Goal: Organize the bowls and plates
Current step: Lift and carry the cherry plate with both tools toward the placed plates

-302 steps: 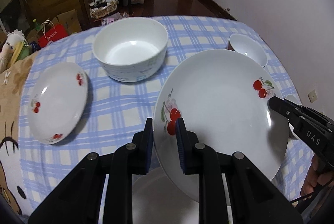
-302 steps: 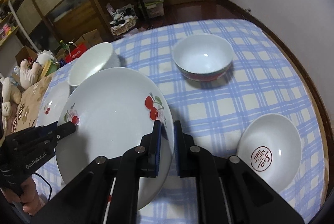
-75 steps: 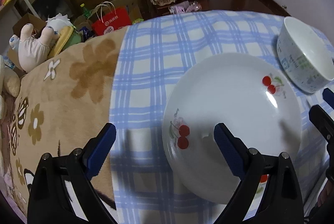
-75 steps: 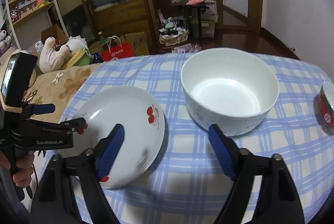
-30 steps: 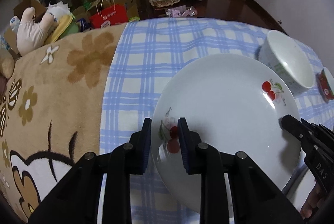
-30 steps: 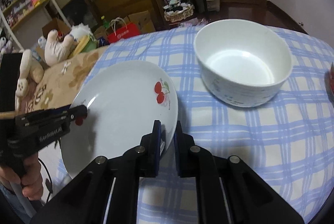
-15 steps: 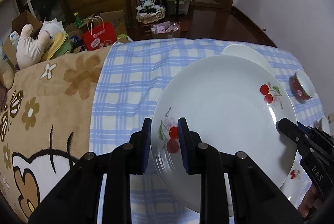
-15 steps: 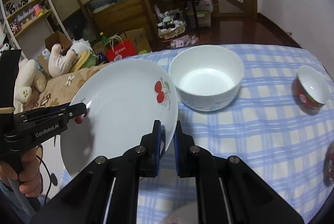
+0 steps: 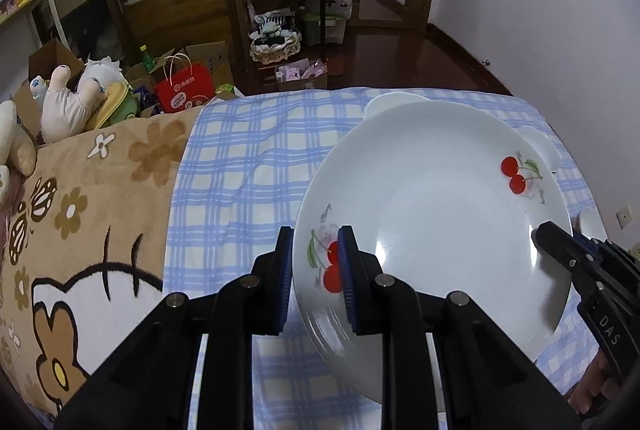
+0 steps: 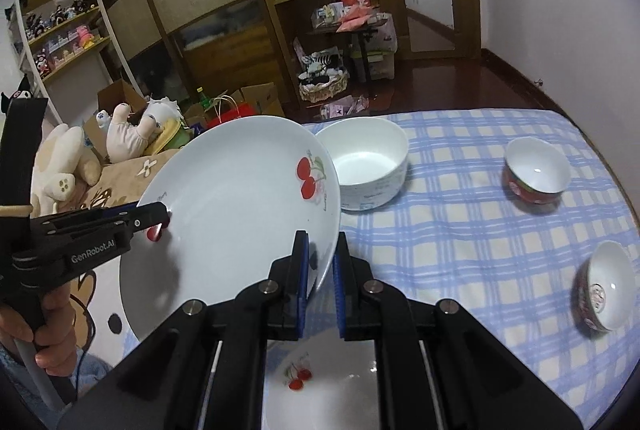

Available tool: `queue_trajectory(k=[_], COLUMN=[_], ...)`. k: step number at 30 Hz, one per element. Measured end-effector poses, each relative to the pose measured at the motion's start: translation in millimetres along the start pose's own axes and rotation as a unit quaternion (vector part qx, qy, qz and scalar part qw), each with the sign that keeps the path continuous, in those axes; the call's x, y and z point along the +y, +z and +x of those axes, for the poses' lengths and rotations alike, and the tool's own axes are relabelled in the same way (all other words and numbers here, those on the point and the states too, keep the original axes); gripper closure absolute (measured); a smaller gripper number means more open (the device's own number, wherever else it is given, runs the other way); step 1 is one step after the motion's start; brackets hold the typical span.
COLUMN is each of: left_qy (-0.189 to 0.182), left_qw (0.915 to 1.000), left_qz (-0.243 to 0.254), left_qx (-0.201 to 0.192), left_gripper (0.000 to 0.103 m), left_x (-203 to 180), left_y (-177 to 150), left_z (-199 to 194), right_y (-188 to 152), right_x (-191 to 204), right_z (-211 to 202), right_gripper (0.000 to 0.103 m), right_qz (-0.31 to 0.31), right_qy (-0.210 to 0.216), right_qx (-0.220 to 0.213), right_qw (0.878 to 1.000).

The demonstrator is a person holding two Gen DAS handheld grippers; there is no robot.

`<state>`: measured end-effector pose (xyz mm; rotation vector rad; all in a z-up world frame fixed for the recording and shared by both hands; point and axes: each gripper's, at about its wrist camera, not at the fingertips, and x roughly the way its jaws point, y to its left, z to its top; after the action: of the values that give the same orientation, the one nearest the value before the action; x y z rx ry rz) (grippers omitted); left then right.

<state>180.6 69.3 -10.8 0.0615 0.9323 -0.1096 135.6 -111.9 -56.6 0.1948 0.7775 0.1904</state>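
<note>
A large white plate with red cherries point(image 9: 432, 197) hangs tilted above the blue checked tablecloth point(image 9: 248, 169), held from two sides. My left gripper point(image 9: 314, 234) has its blue pads on the plate's near left rim, and its jaws are closing on it. My right gripper point(image 10: 320, 238) is shut on the opposite rim of the same plate point(image 10: 236, 197). Each gripper shows in the other's view: the right gripper point(image 9: 538, 230) at the plate's right edge, the left gripper point(image 10: 162, 216) at its left edge. A second cherry plate point(image 10: 332, 390) lies on the table under my right gripper.
A big white bowl point(image 10: 368, 157) stands just behind the held plate. Two small red bowls point(image 10: 536, 169) point(image 10: 604, 286) sit to the right, the nearer one tipped on its side. A brown flowered blanket point(image 9: 80, 189) covers the left; plush toys and shelves lie beyond.
Both grippers have risen with the plate and carried it across the table. The big bowl has dropped back, and the red bowls and the second cherry plate have come into view.
</note>
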Motion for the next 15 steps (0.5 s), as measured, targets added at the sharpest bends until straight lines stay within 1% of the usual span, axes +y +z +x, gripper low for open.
queue_trajectory(k=[4, 9, 15], left_qy=[0.0, 0.008, -0.007], left_qw=[1.0, 0.9995, 0.9997], left_qz=[0.003, 0.022, 0.012], left_qx=[-0.008, -0.022, -0.022], left_gripper=[0.082, 0.082, 0.082], left_x=[-14.7, -33.4, -46.6], left_y=[-9.8, -22.6, -37.7], left_z=[-13.1, -26.7, -39.1], right_y=[-9.2, -19.8, -39.4], right_x=[-5.5, -14.1, -26.9], right_z=[-17.8, -37.8, -57.0], right_gripper=[0.091, 0.091, 0.091], right_qz=[0.001, 0.007, 0.018], right_qy=[-0.004, -0.008, -0.01], right_qx=[-0.006, -0.013, -0.013], right_qw=[1.0, 1.0, 1.0])
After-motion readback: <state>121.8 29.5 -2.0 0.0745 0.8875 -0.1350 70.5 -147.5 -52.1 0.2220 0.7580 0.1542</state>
